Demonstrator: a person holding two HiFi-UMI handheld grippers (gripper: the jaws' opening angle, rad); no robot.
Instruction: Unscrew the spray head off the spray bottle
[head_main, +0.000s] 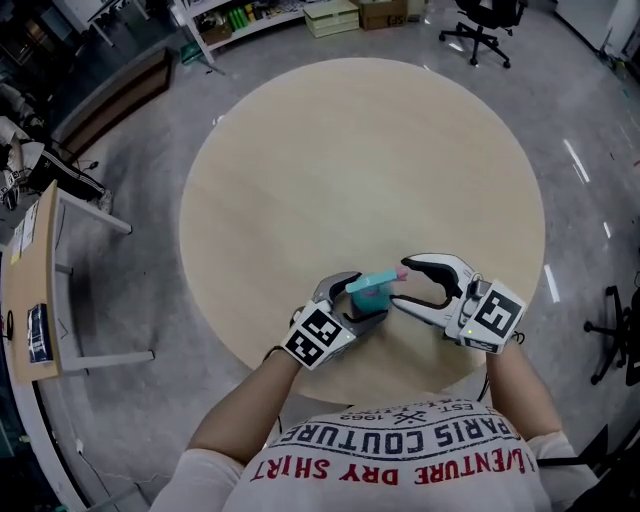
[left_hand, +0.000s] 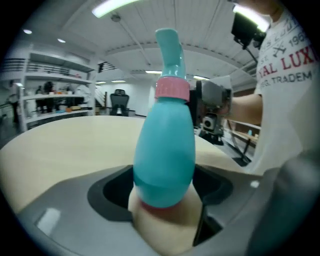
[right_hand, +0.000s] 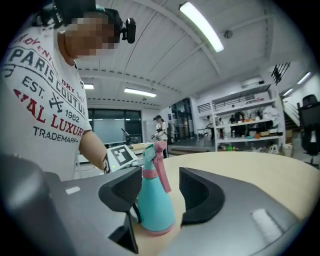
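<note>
Teal and pink, the spray bottle (head_main: 372, 293) stands upright on the pale round surface (head_main: 350, 150), near the edge closest to the person. The spray head (left_hand: 170, 45) is still seated on its pink collar (left_hand: 172, 90), so the unscrewing is not finished and, as far as I can judge, sits at a point between grips. The left hand-held gripper (head_main: 358, 300) is clenched on the lower body of the bottle: in its own view the rounded teal belly fills the gap between the two dark pads and meets them on both sides, which pins the bottle against turning. The right hand-held gripper (right_hand: 160, 187) is released. Its jaws stand wide apart with the bottle's neck, the collar and the pink trigger (right_hand: 162, 172) between them. The pad on the trigger side is clearly apart from the bottle, while the other overlaps it in the view, so I cannot tell whether it brushes it. The next move, I think, calls for the right jaws to close on the collar or the base of the head rather than on the trigger, then a twist about the bottle's upright axis against the left grip. Whether the thread is already partly loosened cannot be read here.
</note>
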